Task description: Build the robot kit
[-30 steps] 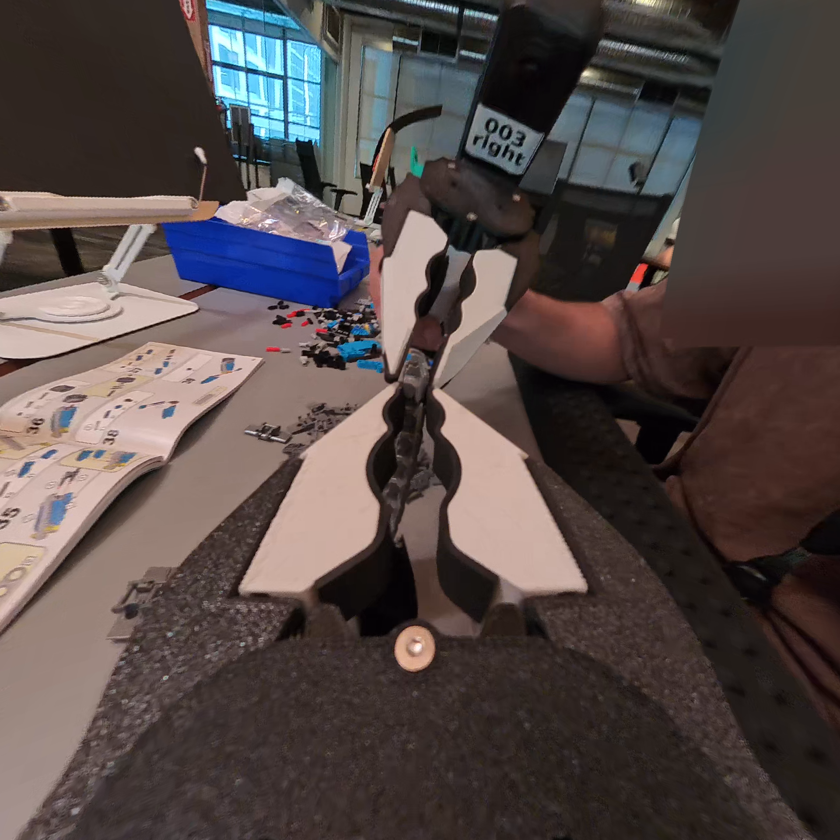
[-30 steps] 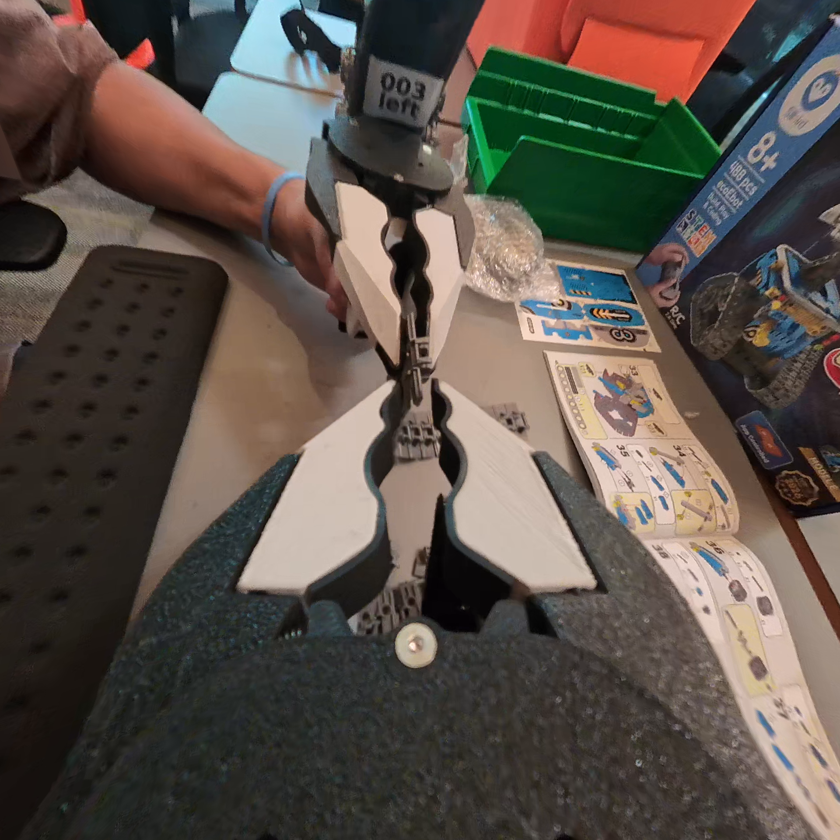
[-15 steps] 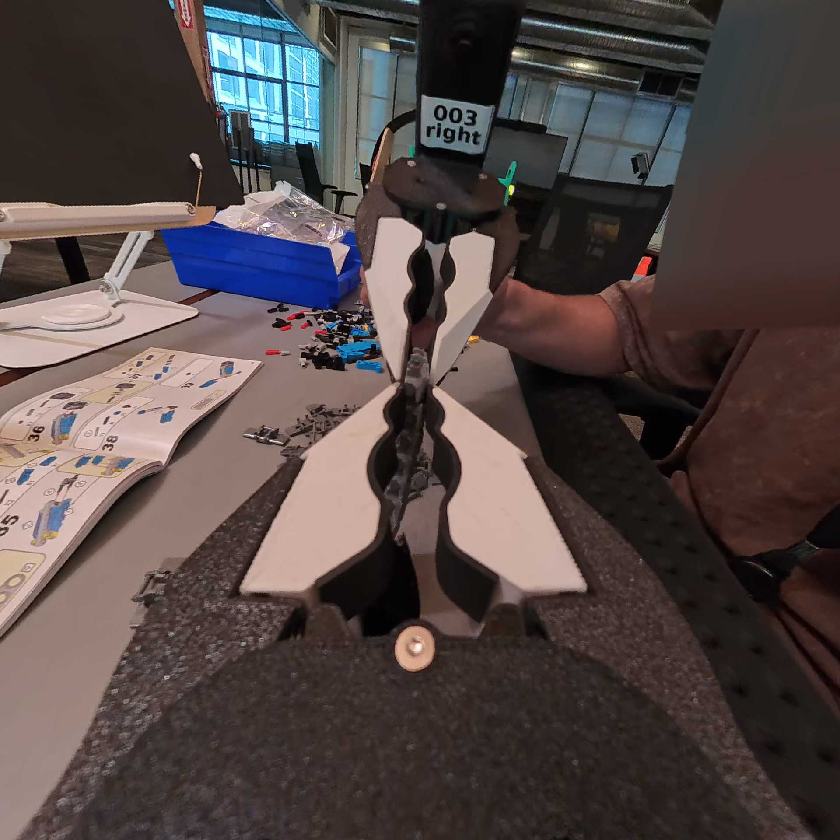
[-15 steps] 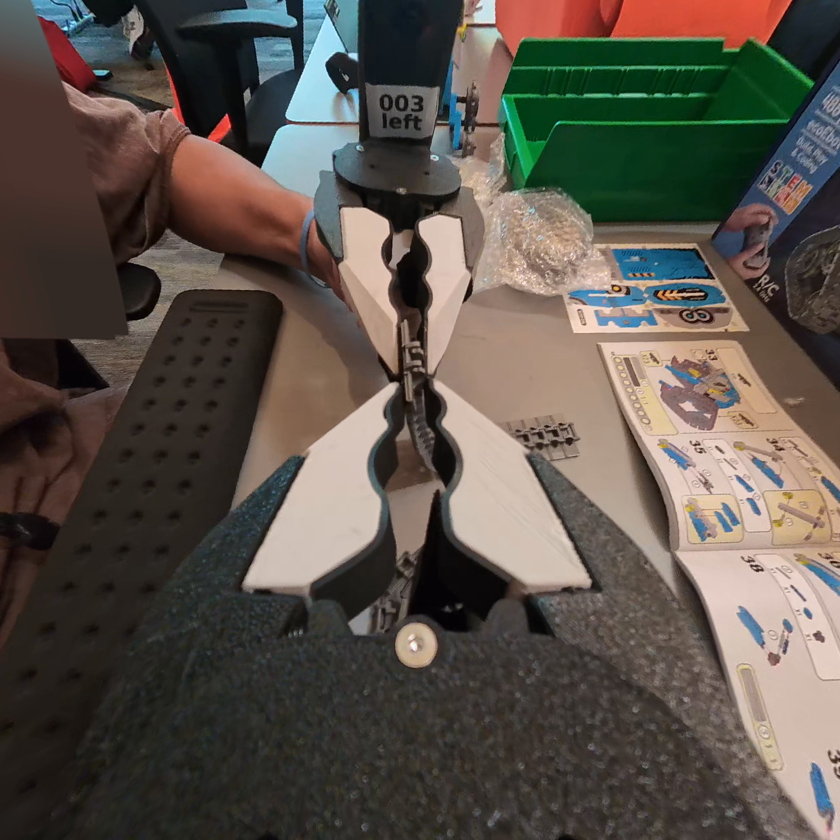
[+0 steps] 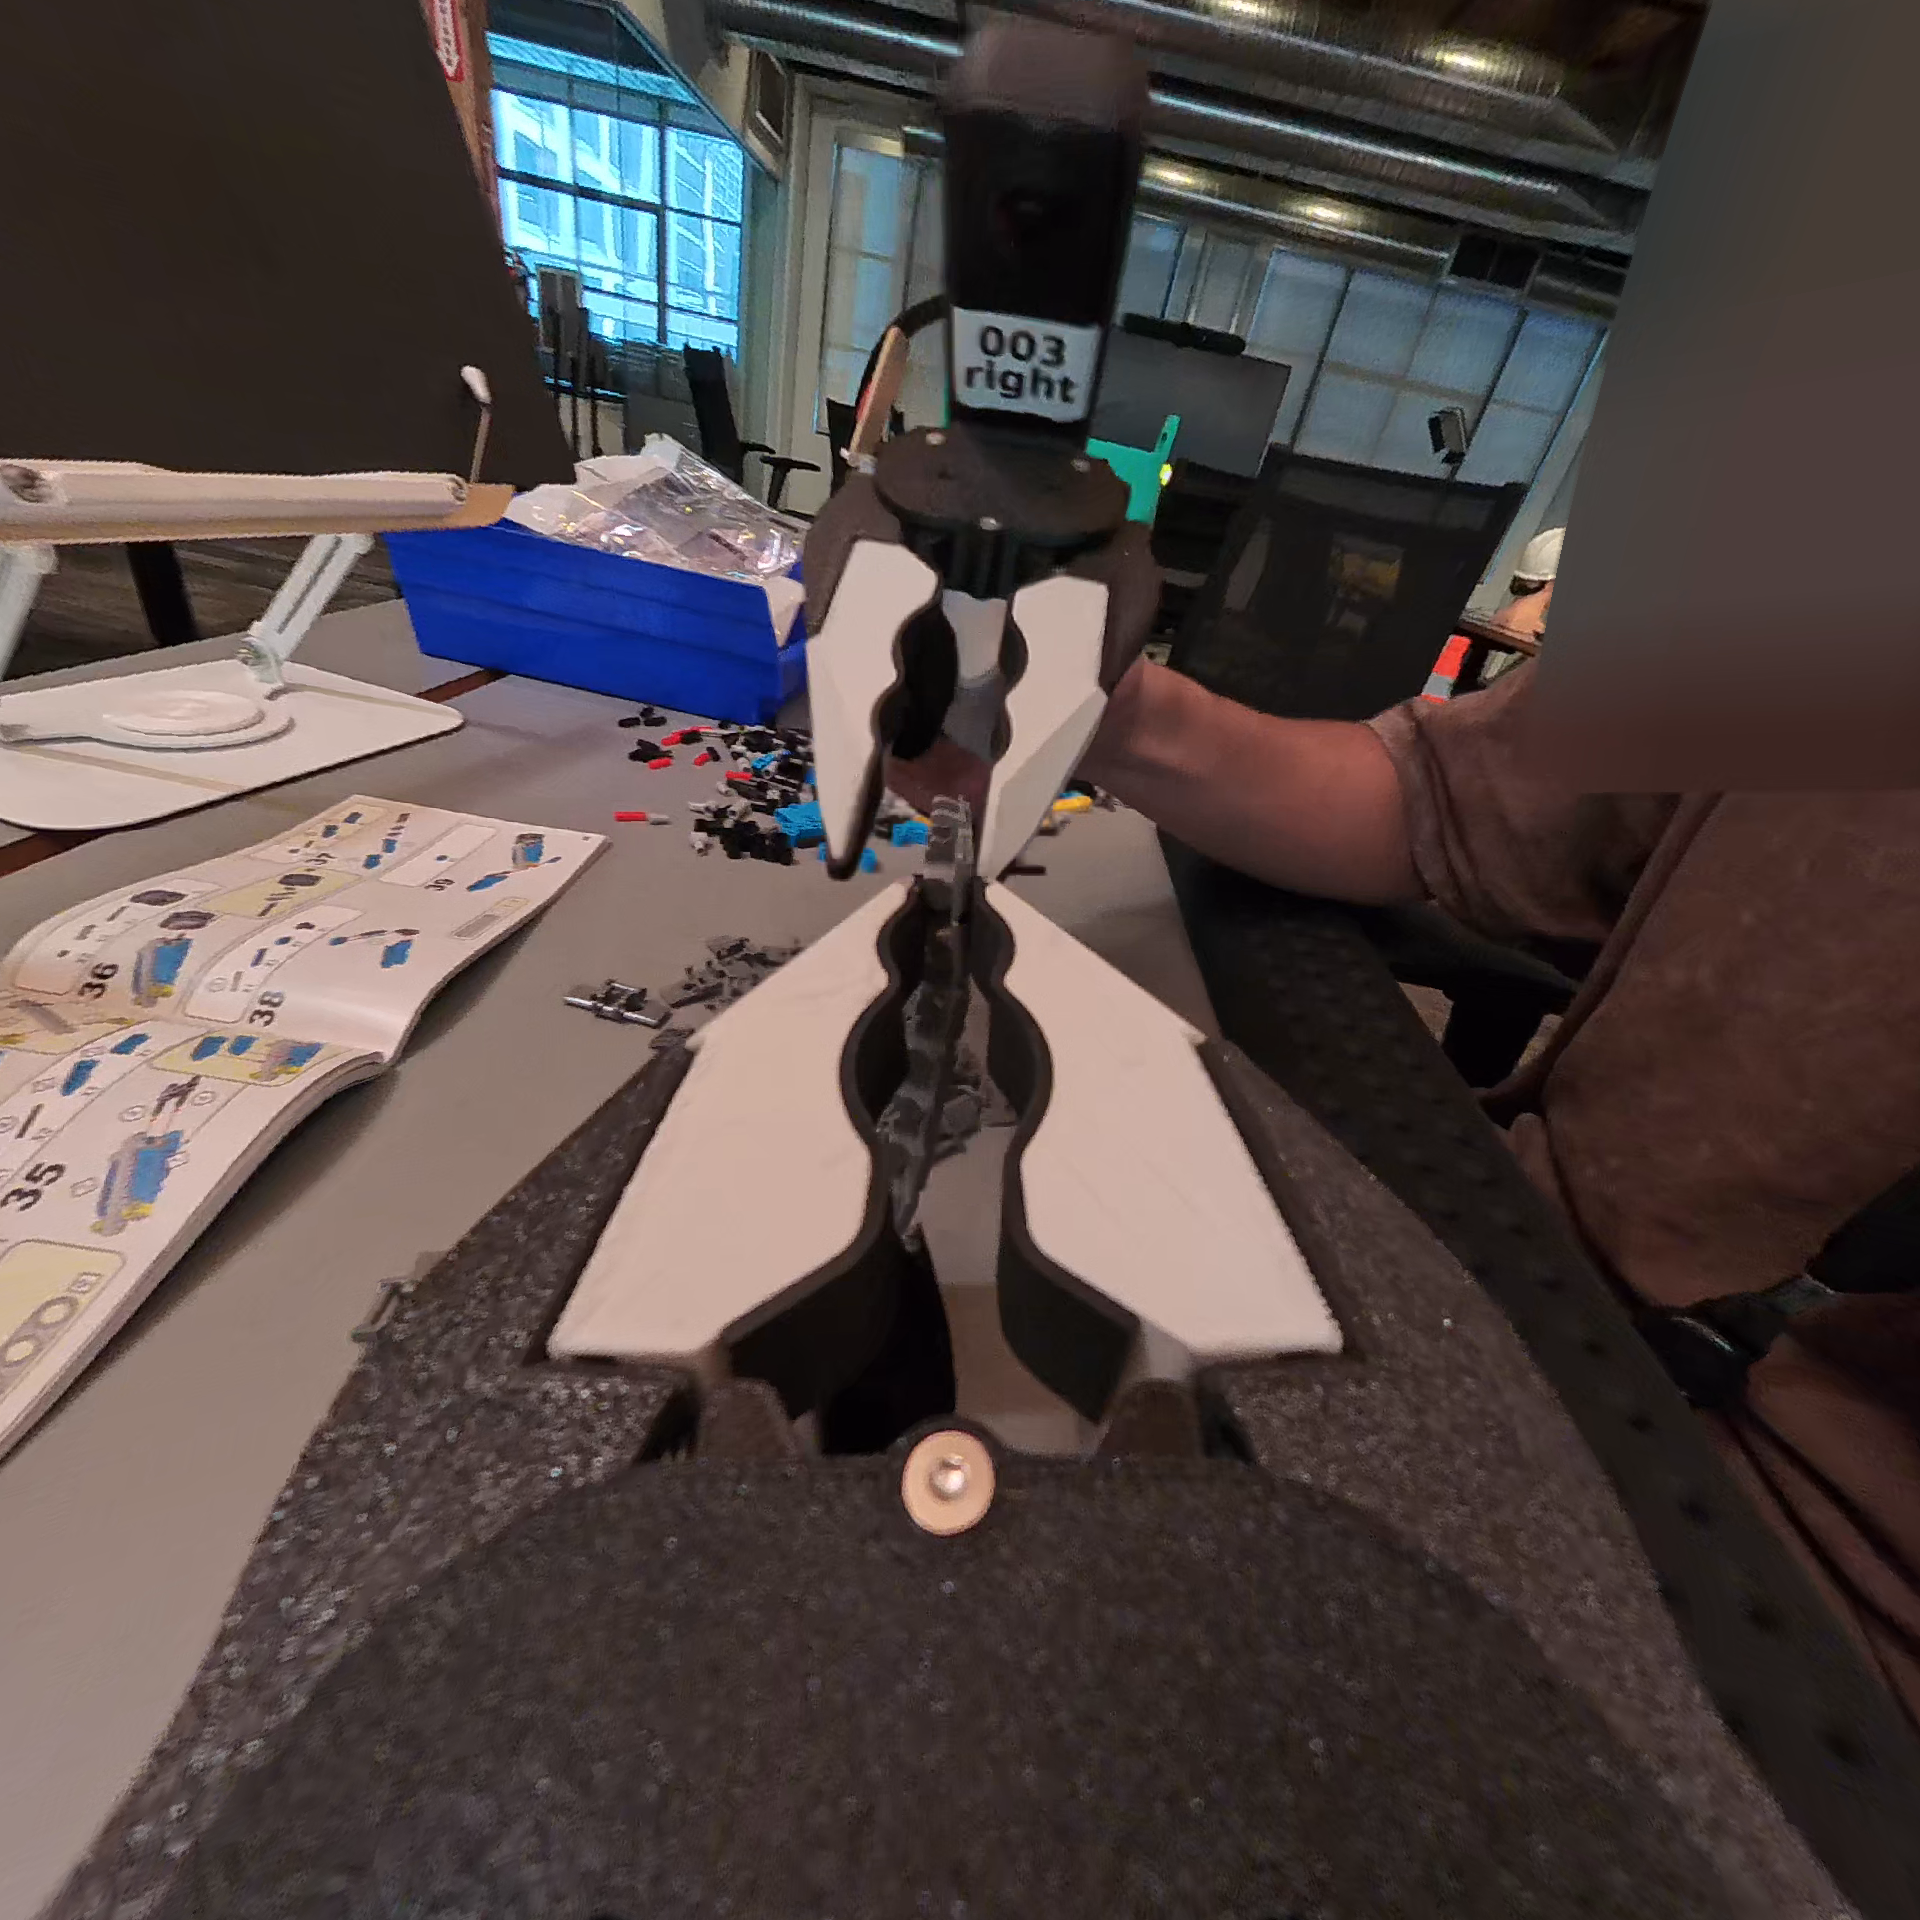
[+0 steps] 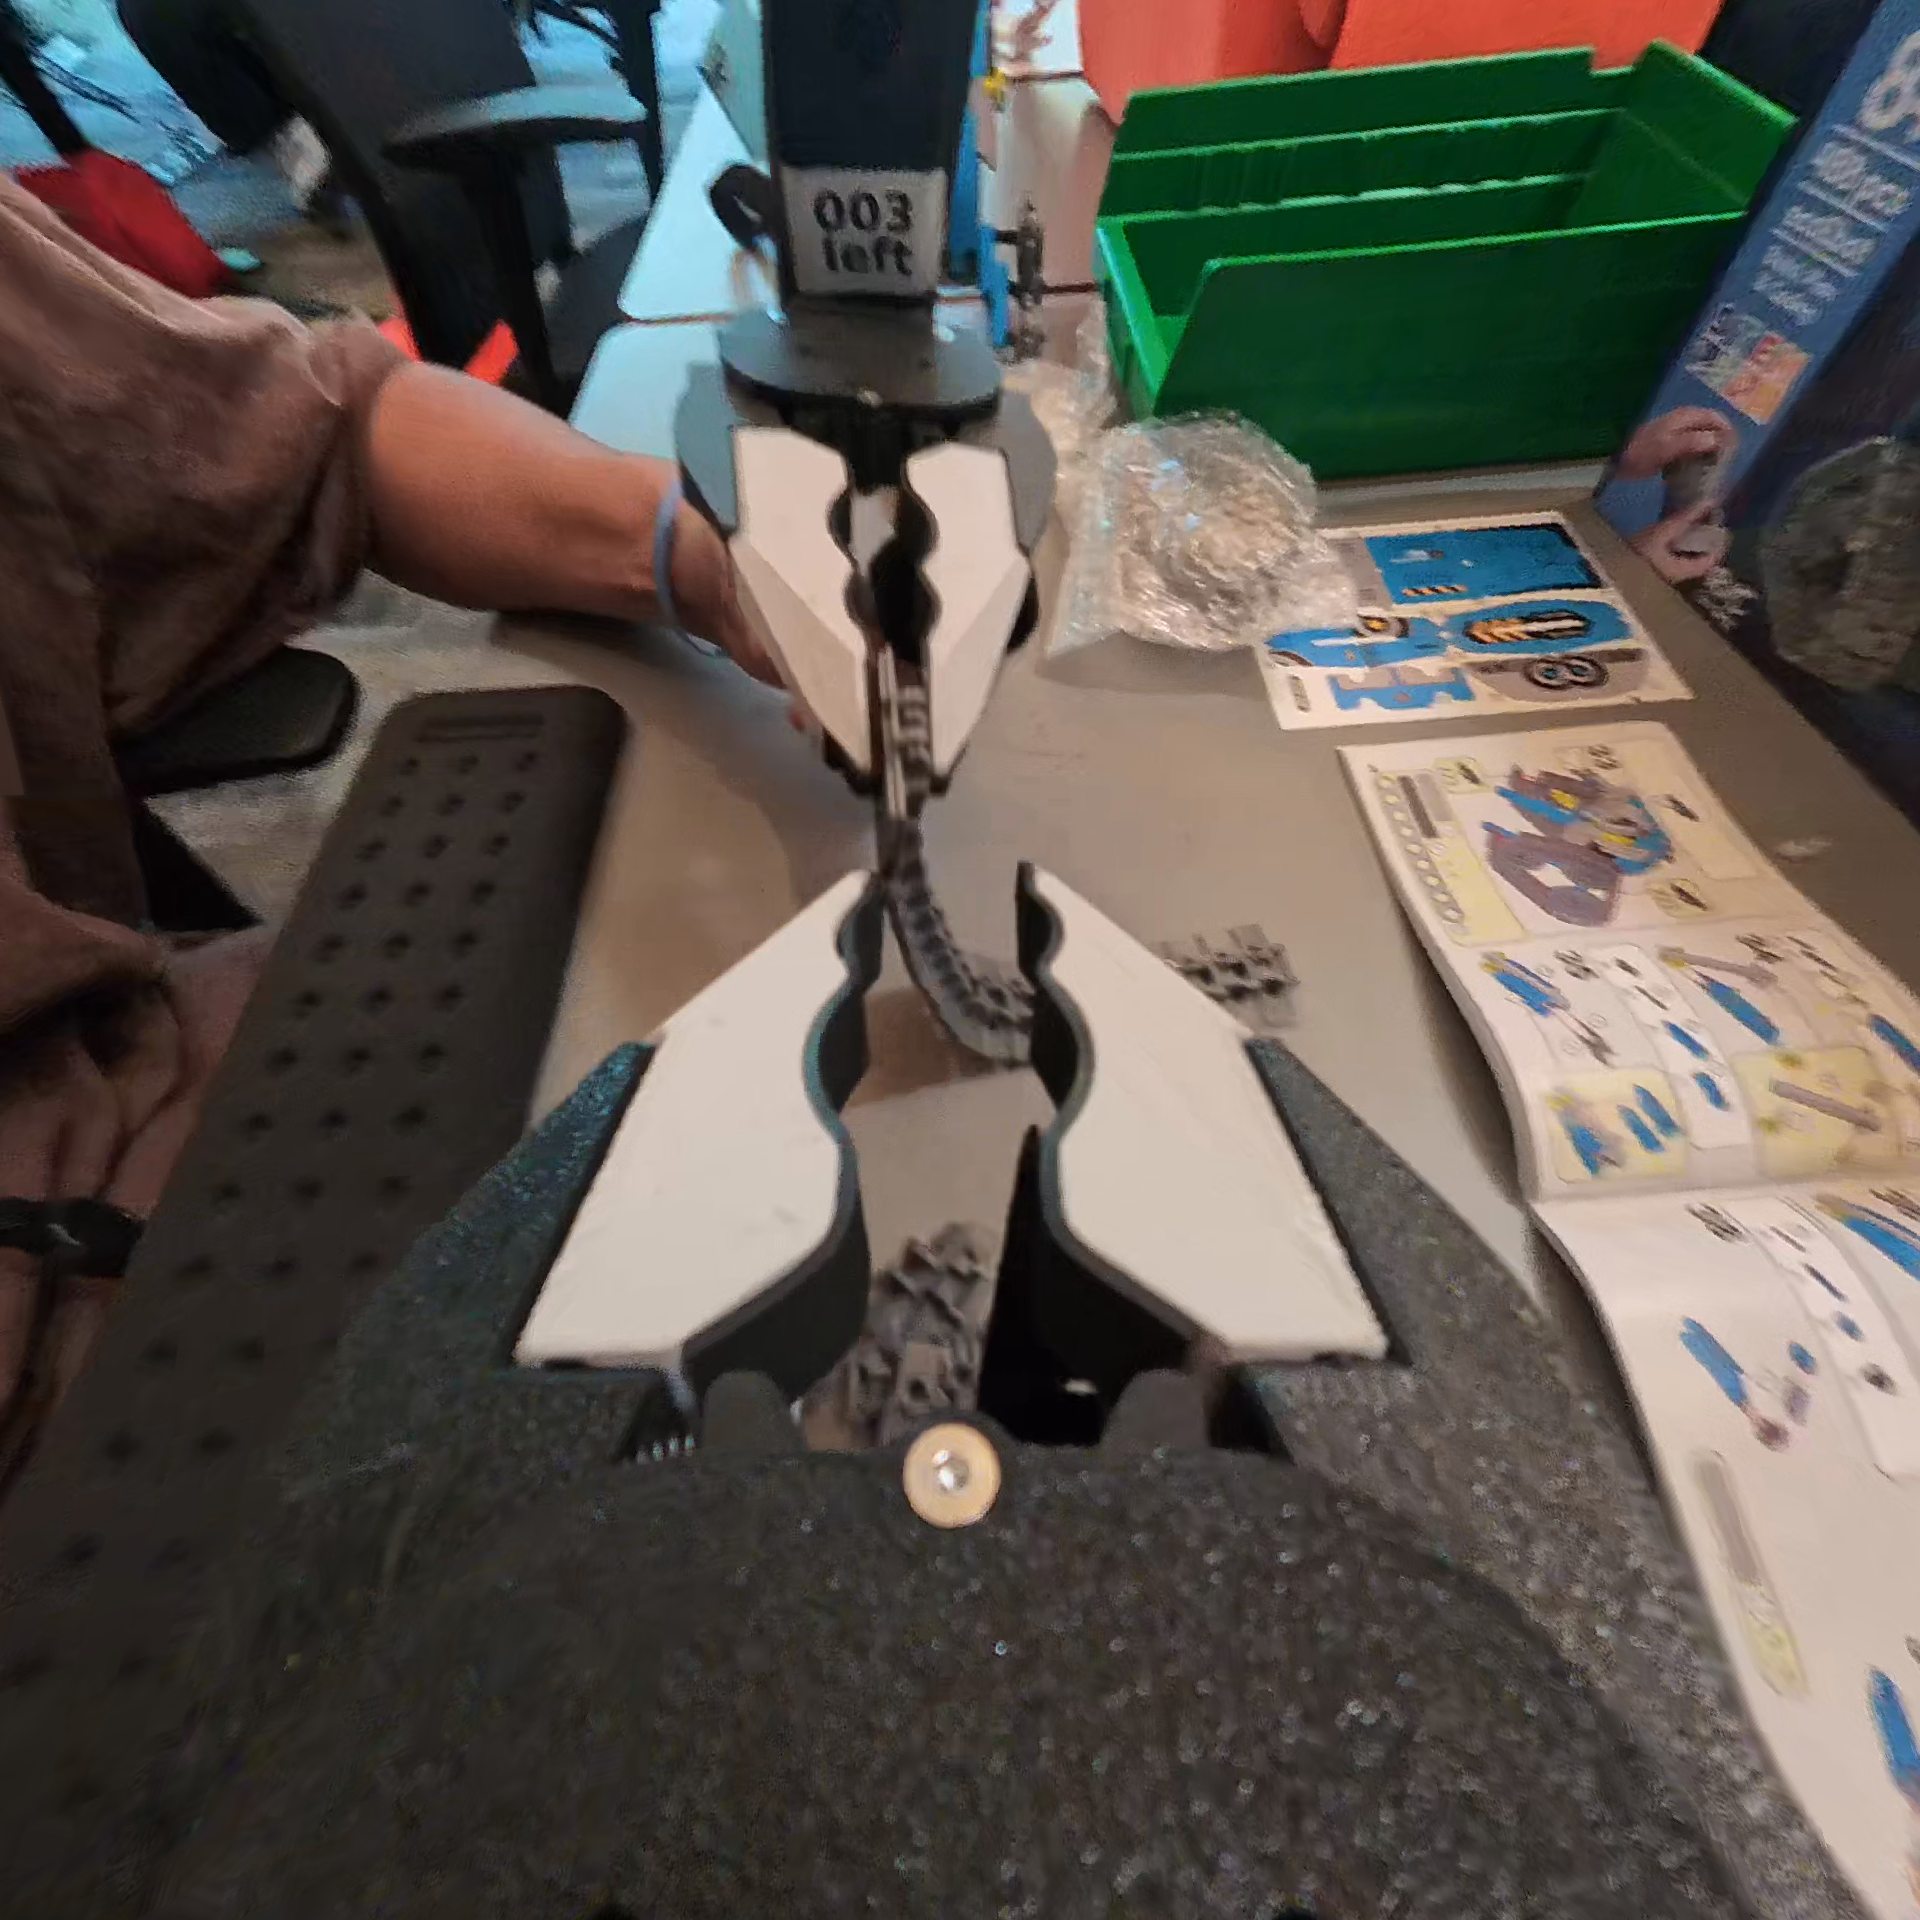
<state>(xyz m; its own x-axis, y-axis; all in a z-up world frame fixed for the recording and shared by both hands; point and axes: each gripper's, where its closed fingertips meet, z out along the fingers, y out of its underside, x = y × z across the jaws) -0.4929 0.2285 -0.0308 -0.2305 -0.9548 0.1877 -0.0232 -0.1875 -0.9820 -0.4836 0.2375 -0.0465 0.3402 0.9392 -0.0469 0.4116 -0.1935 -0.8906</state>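
Left gripper (image 5: 951, 894) clamped on grey track chain (image 6: 940, 961); right gripper (image 6: 945, 883) parted, chain passing loose between its fingers above bench (image 6: 1143, 790); spare track links (image 6: 1236, 971) lying unjoined beside instruction booklet (image 6: 1621, 935).

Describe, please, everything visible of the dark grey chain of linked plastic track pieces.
The dark grey chain of linked plastic track pieces consists of small jointed links. One end is pinched between the closed fingers of the left gripper. It hangs in a curve between the open fingers of the right gripper, sagging towards the grey table.
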